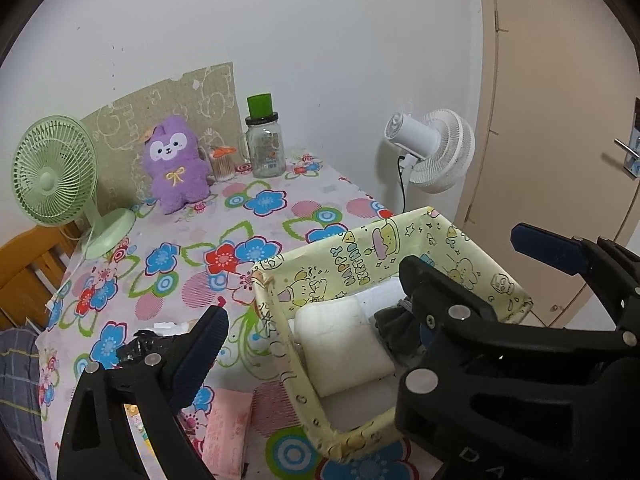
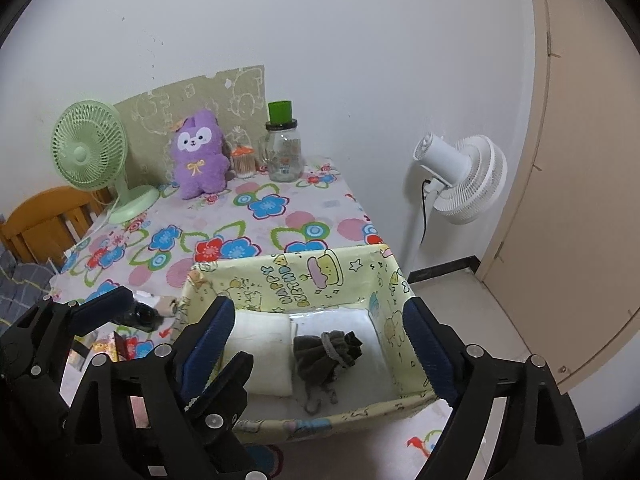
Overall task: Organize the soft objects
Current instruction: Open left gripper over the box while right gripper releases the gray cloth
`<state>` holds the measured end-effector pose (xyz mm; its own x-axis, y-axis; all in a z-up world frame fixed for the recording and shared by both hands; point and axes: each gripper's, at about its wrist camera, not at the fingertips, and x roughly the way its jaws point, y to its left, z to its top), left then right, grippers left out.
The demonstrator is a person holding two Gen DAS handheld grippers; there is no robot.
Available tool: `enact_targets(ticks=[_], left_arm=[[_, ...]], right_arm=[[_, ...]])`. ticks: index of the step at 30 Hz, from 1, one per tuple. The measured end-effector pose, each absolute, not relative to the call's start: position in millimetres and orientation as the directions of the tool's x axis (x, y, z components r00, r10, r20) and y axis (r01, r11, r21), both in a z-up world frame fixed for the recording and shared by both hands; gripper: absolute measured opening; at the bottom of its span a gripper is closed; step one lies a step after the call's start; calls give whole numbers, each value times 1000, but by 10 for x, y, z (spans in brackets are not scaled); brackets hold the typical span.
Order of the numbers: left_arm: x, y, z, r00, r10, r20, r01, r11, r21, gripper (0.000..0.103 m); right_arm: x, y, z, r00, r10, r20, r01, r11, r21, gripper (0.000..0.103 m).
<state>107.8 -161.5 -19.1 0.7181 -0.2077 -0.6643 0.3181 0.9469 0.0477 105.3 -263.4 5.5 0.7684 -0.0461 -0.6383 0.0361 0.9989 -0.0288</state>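
1. Judging from what lies inside it, the yellow cartoon-print box (image 2: 320, 280) at the near corner of the counter (image 2: 280, 216) already holds part of the job: a folded white cloth (image 2: 260, 356) on its left side and a dark grey drawstring pouch (image 2: 326, 354) lying loose on its white bottom, cords trailing toward the near wall.
2. Both pieces rest free; nothing grips them.
3. The right tongs (image 2: 322, 344) stand wide, one blue pad on each side above the box, with the pouch between them but untouched.
4. The left tongs (image 1: 316, 308) are wide too, one finger over the flowered cover left of the box, the other over the box, and hold nothing.
5. Left to sort, it seems: a pink packet (image 1: 226, 432) on the counter just outside the box's left wall, and perhaps the purple plush toy (image 2: 198, 154) sitting upright at the far end, well apart from the box.
6. The green fan (image 2: 90, 152), glass jar (image 2: 284, 152) and small toothpick holder (image 2: 244, 162) beside the toy are hard goods, probably not part of the task.
7. A dark object near the left tongs is too unclear to name.
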Motion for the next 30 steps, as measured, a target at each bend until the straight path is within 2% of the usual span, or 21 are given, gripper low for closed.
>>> enact_targets(ticks=[3, 30], left_arm=[[1013, -1584, -143, 728, -209, -654, 321, 945, 56, 98], [486, -1119, 81, 795, -177, -581, 283, 954, 97, 103]], right_arm=[[986, -2598, 102, 776, -54, -629, 47, 999, -28, 93], [442, -2124, 370, 821, -58, -568, 44, 998, -39, 97]])
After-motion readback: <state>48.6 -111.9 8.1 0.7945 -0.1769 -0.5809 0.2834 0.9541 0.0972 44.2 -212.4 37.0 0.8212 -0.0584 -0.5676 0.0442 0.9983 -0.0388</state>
